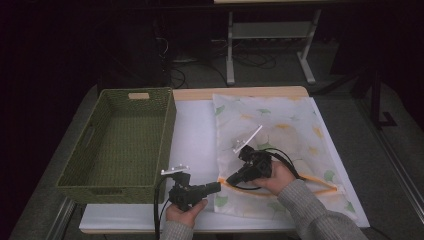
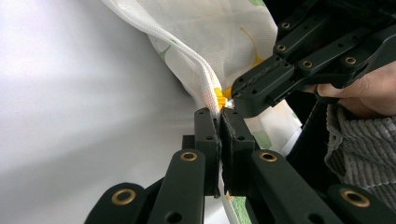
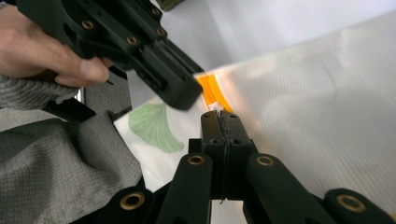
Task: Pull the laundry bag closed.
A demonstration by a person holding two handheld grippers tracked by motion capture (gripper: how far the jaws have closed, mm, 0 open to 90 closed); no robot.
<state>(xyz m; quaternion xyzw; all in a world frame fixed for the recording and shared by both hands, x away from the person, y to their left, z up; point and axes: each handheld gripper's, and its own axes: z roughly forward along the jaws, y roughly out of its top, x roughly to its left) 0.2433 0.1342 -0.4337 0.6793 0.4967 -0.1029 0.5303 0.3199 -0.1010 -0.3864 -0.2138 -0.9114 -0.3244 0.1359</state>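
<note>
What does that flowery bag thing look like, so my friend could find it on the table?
Start at the white table and its big green woven basket on the left. The bag lies flat just right of that basket, under the two black grippers. It is white see-through mesh printed with yellow flowers and green leaves, with an orange zip along its near edge; nothing else there has a pattern.

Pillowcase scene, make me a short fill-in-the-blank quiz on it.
1. The basket beside the pillowcase is coloured ____.
2. The left claw is shut on the pillowcase's ____ corner.
3. The pillowcase's zipper is coloured ____.
4. The right claw has its jaws ____.

Missing words: green; near left; orange; shut
</note>
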